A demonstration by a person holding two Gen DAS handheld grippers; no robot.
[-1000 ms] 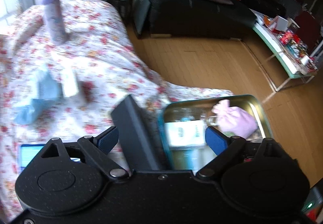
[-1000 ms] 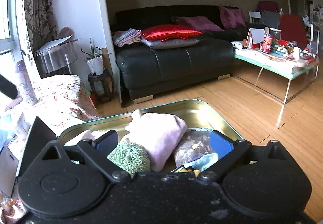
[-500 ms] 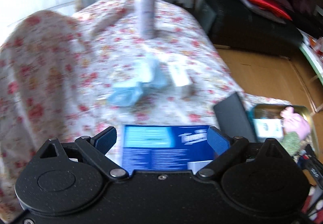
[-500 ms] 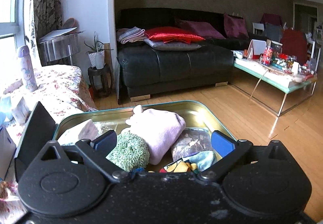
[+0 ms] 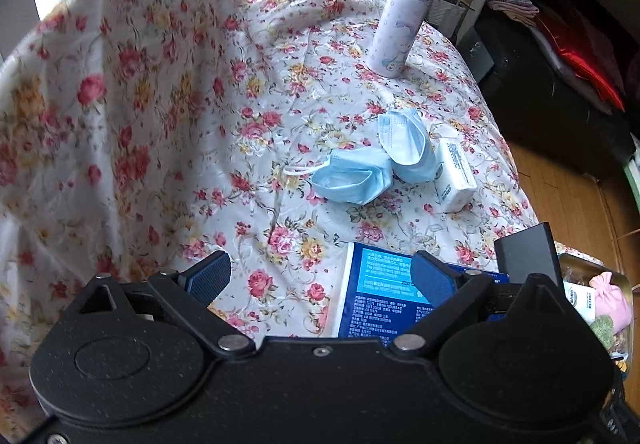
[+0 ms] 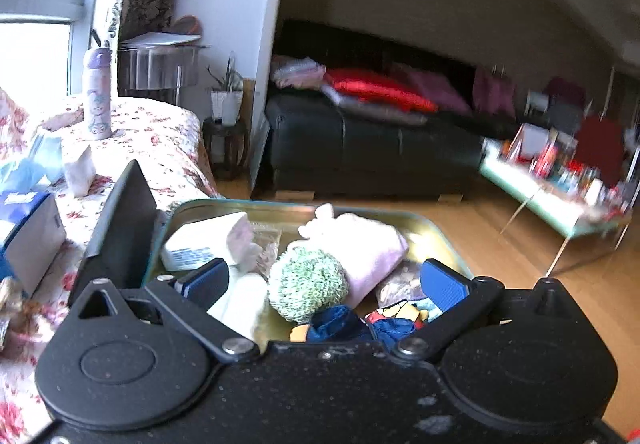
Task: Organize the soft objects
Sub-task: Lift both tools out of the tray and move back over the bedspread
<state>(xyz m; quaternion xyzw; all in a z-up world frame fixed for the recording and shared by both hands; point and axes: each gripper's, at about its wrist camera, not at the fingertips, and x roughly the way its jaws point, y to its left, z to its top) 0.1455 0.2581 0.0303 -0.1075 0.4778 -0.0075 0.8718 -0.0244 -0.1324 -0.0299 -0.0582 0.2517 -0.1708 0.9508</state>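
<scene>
The left gripper (image 5: 320, 272) hangs wide open and empty over the floral surface (image 5: 280, 92); the two blue face masks (image 5: 376, 160) lie ahead of it, touching the white tissue pack (image 5: 454, 176) — I would go for the nearer mask, pinching its folded body rather than the ear loop. The right gripper (image 6: 324, 280) is also spread wide, holding nothing, above the tin (image 6: 436, 232) beside that tissue pack; keep it clear of the green knit ball (image 6: 308, 284) and pink cloth (image 6: 368, 244).
</scene>
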